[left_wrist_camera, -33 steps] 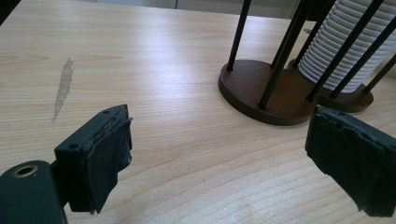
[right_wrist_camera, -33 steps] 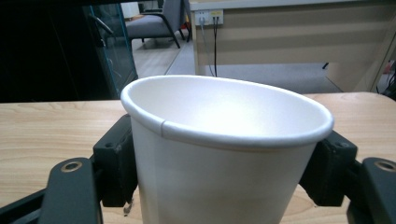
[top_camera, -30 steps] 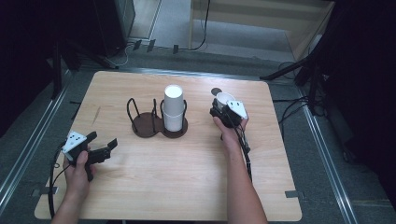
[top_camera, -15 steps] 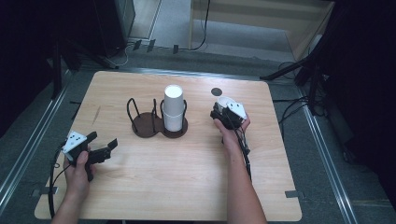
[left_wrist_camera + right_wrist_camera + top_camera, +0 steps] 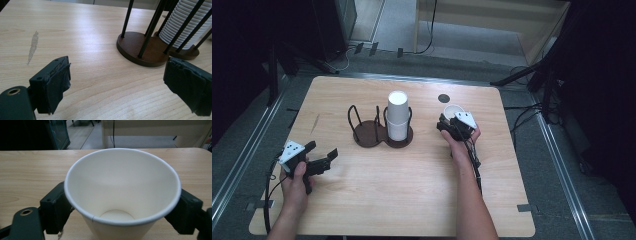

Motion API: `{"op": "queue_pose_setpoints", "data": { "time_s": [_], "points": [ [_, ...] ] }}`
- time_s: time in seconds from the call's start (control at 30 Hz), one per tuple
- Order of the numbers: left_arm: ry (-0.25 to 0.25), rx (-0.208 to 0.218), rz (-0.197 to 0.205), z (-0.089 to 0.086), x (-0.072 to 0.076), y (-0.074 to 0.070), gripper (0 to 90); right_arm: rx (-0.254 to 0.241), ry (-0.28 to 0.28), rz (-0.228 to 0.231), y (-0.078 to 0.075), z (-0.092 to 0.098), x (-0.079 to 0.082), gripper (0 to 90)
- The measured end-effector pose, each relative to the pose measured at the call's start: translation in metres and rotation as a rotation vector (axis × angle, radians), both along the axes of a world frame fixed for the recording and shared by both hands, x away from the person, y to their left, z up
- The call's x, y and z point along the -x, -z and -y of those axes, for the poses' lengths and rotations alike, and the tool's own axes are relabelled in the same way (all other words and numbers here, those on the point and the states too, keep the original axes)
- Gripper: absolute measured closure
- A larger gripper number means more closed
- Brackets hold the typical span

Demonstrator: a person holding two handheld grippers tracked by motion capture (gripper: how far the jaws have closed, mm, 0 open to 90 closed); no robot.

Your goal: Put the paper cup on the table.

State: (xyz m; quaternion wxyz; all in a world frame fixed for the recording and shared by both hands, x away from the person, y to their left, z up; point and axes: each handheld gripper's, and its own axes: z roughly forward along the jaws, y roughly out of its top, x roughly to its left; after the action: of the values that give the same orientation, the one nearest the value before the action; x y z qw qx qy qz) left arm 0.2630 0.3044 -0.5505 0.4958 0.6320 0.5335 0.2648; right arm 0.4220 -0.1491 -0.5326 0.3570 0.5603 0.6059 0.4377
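Observation:
A white paper cup [image 5: 122, 192] stands upright between the jaws of my right gripper [image 5: 122, 215], its rim round and unsquashed. Those jaws have just been opening, and the pads [image 5: 58, 207] sit beside the cup's wall without squeezing it. From above, the cup [image 5: 453, 109] is at the table's right middle, just beyond my right gripper [image 5: 450, 118]. My left gripper [image 5: 322, 150] rests open and empty near the table's left front. Its pads [image 5: 56, 82] face a dark wooden cup rack [image 5: 140, 50].
The rack [image 5: 367, 135] has two round bases with black wire posts. Its left bay is bare and its right bay holds a tall stack of white cups [image 5: 397, 120], which the left gripper view shows as a ribbed stack [image 5: 185, 25]. A small black dot [image 5: 443, 98] marks the wooden table [image 5: 412, 200] behind the cup.
The right gripper's jaws have spread apart around the cup, whose white rim now shows more clearly beyond them. Both hands stayed in place, and the left gripper is unchanged.

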Motion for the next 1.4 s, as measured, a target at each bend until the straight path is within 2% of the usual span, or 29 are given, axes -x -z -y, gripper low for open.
{"op": "queue_pose_setpoints", "data": {
  "time_s": [0.07,0.13,0.27,0.43,0.6,1.13,1.4],
  "points": [
    [0.001,-0.001,-0.001,0.0,0.0,0.0,7.8,0.003,-0.006,-0.003,-0.001,0.0,0.001,14.6],
    [0.004,-0.003,-0.003,0.0,0.0,0.0,7.8,0.023,-0.021,-0.011,-0.003,0.001,0.003,7.1],
    [0.005,-0.003,-0.003,0.0,0.0,0.0,7.8,0.026,-0.039,0.002,-0.007,0.003,0.007,0.3],
    [0.0,0.002,-0.002,0.0,0.0,0.0,7.8,0.011,-0.082,0.016,-0.013,0.004,0.014,0.0],
    [0.001,0.005,-0.004,0.0,0.0,0.0,7.8,-0.011,-0.099,0.03,-0.018,0.006,0.022,0.0],
    [0.002,0.006,-0.006,0.0,0.0,0.0,7.8,-0.057,-0.123,0.092,-0.034,0.022,0.054,0.0],
    [0.001,0.005,-0.004,0.0,0.0,0.0,7.9,-0.065,-0.103,0.114,-0.035,0.041,0.072,0.0]
  ]
}}
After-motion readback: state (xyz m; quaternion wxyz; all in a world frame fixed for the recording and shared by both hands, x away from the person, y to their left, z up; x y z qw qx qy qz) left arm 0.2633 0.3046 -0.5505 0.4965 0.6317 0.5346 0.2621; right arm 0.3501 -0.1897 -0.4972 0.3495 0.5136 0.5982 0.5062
